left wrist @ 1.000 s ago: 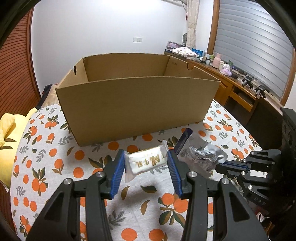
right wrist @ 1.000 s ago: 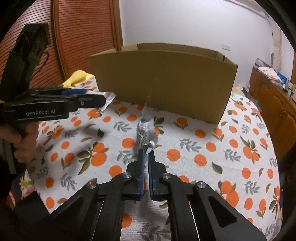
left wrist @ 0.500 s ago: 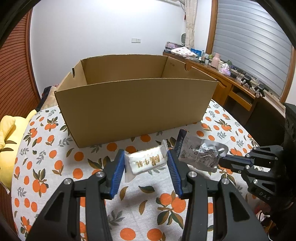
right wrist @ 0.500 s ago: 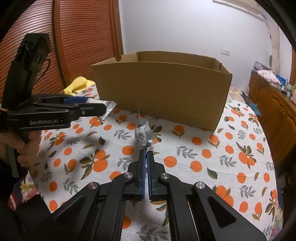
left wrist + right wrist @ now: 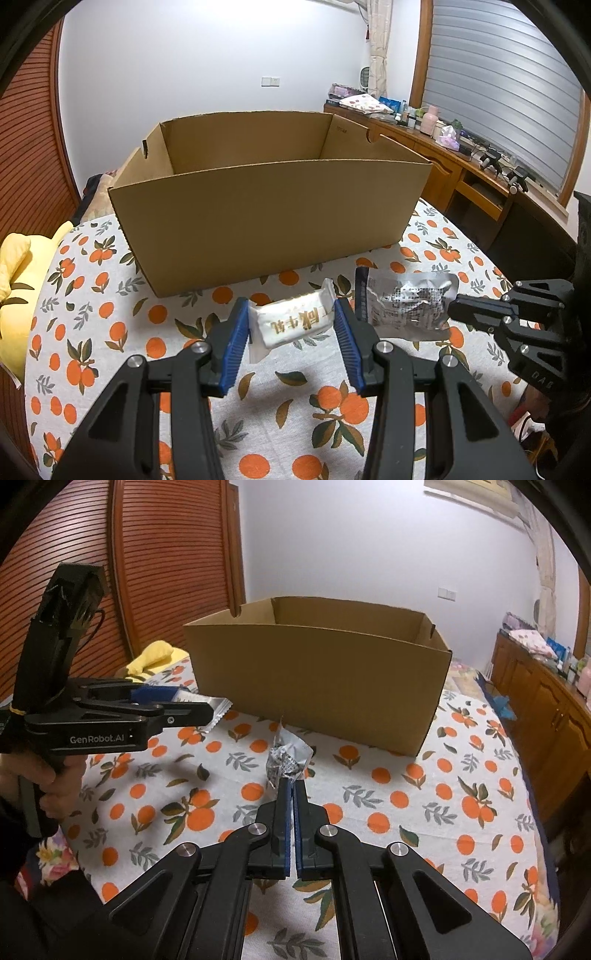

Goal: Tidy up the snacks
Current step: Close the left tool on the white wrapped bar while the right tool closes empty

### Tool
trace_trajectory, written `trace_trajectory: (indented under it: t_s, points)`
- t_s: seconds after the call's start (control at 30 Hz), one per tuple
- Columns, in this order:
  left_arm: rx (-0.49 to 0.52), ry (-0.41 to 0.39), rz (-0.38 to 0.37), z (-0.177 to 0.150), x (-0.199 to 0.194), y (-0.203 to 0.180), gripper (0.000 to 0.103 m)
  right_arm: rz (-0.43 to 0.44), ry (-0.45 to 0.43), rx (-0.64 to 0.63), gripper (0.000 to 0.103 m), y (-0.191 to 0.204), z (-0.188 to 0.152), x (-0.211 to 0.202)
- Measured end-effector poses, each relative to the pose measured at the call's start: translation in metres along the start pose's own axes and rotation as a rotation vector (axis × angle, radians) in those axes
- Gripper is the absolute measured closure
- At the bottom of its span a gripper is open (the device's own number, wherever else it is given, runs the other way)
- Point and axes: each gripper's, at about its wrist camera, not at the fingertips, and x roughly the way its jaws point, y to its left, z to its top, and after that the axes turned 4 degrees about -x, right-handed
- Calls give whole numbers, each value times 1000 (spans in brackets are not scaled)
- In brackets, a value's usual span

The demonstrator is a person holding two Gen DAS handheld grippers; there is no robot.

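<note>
Left wrist view: both packets have risen; my left gripper (image 5: 291,328) clamps the white snack (image 5: 293,326), my right gripper (image 5: 293,788) pinches the silver packet (image 5: 288,760), box rim (image 5: 269,166) ahead now lower.

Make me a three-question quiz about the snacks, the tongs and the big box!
1. Where is the cardboard box?
A. on the tablecloth
B. on the floor
C. on the cabinet

2. What colour is the snack in the left tongs?
A. red
B. white
C. green

3. How are the right tongs?
A. wide open, empty
B. lying on the table
C. shut on a silver packet

Answers: 1 A, the box stands on the orange-print tablecloth. 2 B, the white snack sits between the blue pads. 3 C, the silver packet sticks out of them.
</note>
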Motion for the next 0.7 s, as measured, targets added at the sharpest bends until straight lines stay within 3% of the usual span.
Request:
trace_trajectory:
  t_s: [0.7]
  points:
    - [-1,-6,-5,1,-6,-2,58,-18,-19,15,103,-12,7,-10]
